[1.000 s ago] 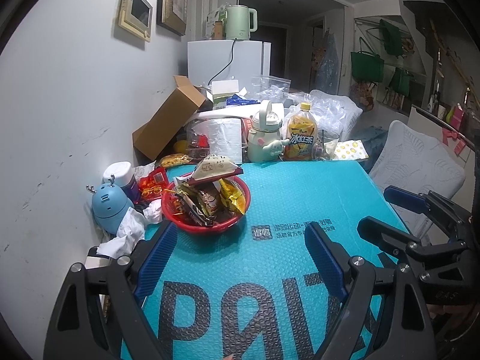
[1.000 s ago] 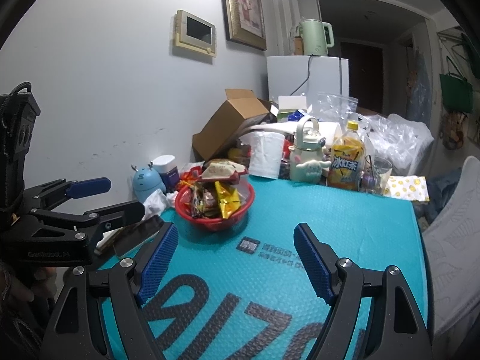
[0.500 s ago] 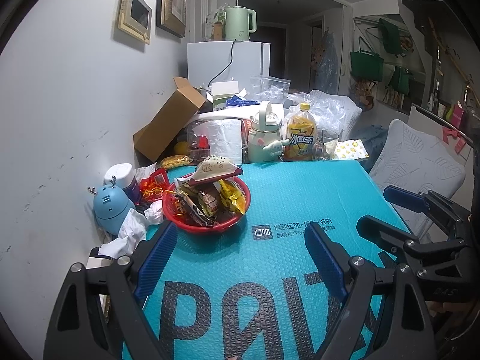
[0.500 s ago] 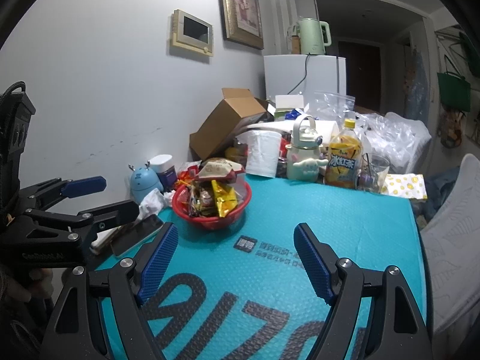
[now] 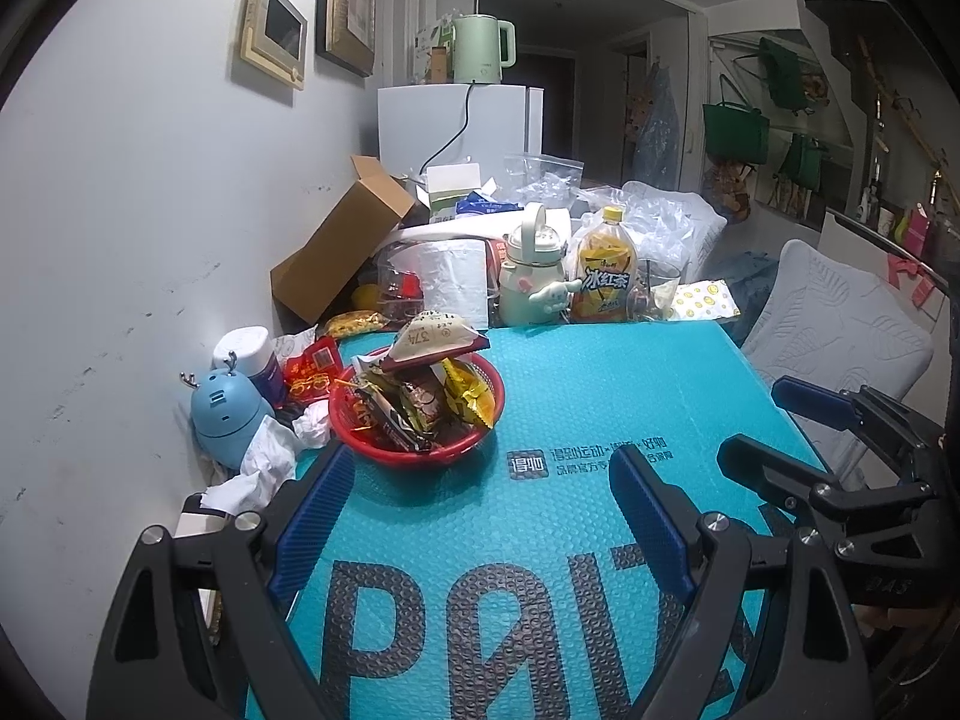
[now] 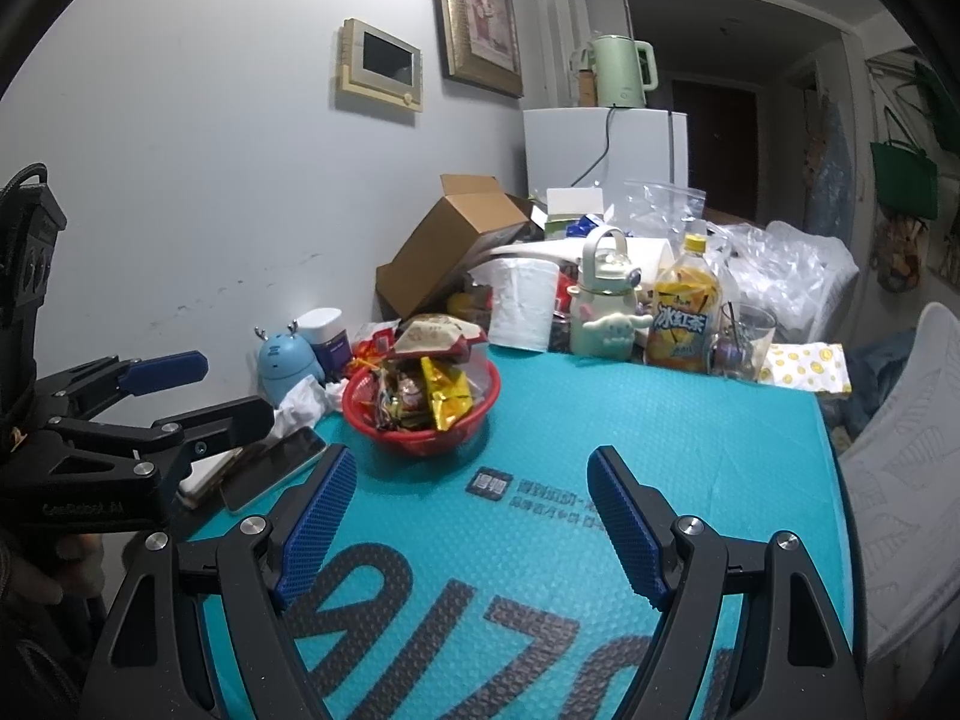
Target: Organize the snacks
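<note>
A round red plastic basket [image 5: 420, 444] heaped with wrapped snacks [image 5: 429, 396] sits on the teal bubble-mat bench [image 5: 588, 396]. Left gripper [image 5: 480, 507] and right gripper [image 6: 471, 513] hover short of it, jaws apart, empty.

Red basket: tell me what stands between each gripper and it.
Nothing visible does. Only bare teal mat lies between the open left gripper and the red basket, and between the open right gripper and it. The tissue and phone lie off to the left of both paths.
</note>
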The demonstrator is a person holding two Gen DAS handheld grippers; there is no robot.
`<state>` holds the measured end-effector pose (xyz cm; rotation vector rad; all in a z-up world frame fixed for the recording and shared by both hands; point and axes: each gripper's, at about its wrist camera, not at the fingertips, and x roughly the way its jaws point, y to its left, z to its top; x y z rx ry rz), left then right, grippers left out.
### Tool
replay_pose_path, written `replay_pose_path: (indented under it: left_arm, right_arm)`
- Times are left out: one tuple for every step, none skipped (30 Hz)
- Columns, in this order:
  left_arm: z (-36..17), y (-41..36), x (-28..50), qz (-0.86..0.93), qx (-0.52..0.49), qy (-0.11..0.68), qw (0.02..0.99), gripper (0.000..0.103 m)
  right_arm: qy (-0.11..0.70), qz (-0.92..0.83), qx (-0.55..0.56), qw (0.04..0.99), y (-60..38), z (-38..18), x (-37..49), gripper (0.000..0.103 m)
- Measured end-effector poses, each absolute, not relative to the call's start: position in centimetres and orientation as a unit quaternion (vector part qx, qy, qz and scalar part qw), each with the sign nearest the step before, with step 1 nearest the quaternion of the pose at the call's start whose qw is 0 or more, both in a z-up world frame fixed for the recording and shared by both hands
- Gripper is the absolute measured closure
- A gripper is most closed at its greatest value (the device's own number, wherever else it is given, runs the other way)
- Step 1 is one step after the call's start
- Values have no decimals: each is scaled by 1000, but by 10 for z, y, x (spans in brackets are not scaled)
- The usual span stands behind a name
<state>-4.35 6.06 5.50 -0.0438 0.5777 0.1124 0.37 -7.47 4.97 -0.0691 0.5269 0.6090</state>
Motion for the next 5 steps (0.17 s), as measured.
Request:
replay_pose_path:
  left_arm:
    - [55,61,-44,55,-22,284,957,16]
    - [55,61,-43,54,-23,285,957,16]
    - [55,61,-43,53,-24,287,956,16]
    - [55,61,-44,52,-23,288,956,16]
    - [55,60,-44,52,-24,288,956,16]
  right_arm:
    - [257,296,-33,920,-75,49,3,23]
    - [257,295,-33,919,-76,49,3,23]
    - [258,295,-33,920,-76,49,3,23]
    - [258,294,-32,920,-77,49,2,23]
    - [259,293,-32,920,-76,48,3,23]
